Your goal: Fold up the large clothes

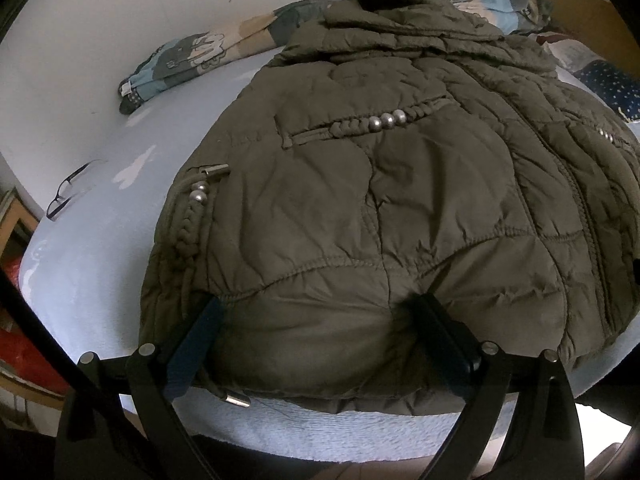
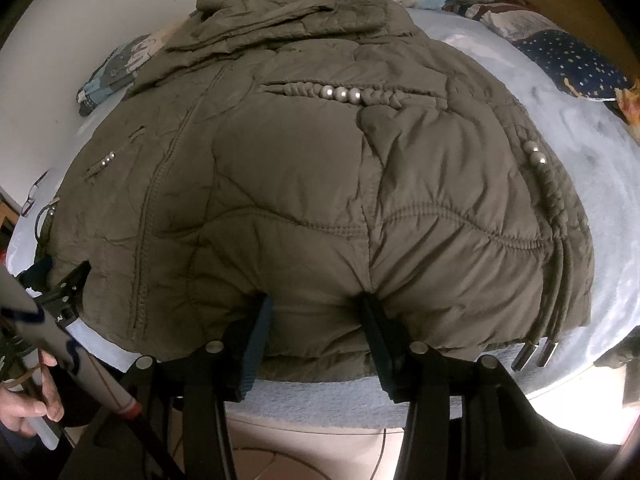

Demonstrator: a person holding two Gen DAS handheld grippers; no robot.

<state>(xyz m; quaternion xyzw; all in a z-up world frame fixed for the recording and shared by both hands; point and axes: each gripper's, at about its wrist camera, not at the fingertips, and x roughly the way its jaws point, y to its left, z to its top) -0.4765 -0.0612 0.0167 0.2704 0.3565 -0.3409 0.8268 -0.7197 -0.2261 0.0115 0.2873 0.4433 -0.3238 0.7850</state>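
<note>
A quilted olive jacket (image 1: 360,200) is laid flat on a pale blue bed (image 1: 100,280), its hem at the near edge and its collar at the far side. The garment is seen in both wrist views; braided trim with metal beads (image 1: 386,120) runs across the chest, and metal cord ends (image 2: 536,354) hang at the hem corner on the right.

The left tongs (image 1: 318,308) are planted on the hem area. The fingers (image 1: 196,344) are spread wide, with a broad bulge of padded fabric lying between them. The pads are not seen to pinch it from both sides, so these tongs are recorded as released, resting against the fabric.

The right tongs (image 2: 316,308) are set on the hem further along. A narrower bunch of fabric is gathered between the fingers (image 2: 252,344), and creases converge on the tips. Whether the fabric is clenched or merely straddled cannot be told.

In the right wrist view a hand (image 2: 24,404) is seen at the lower left, near the frame of the left tongs.

A patterned blanket (image 1: 188,60) is bunched along the far side of the bed beside the collar. A dark starred cushion (image 2: 572,68) lies at the far right. Spectacles (image 1: 68,190) lie on the bed at the left edge, well apart from the jacket.
</note>
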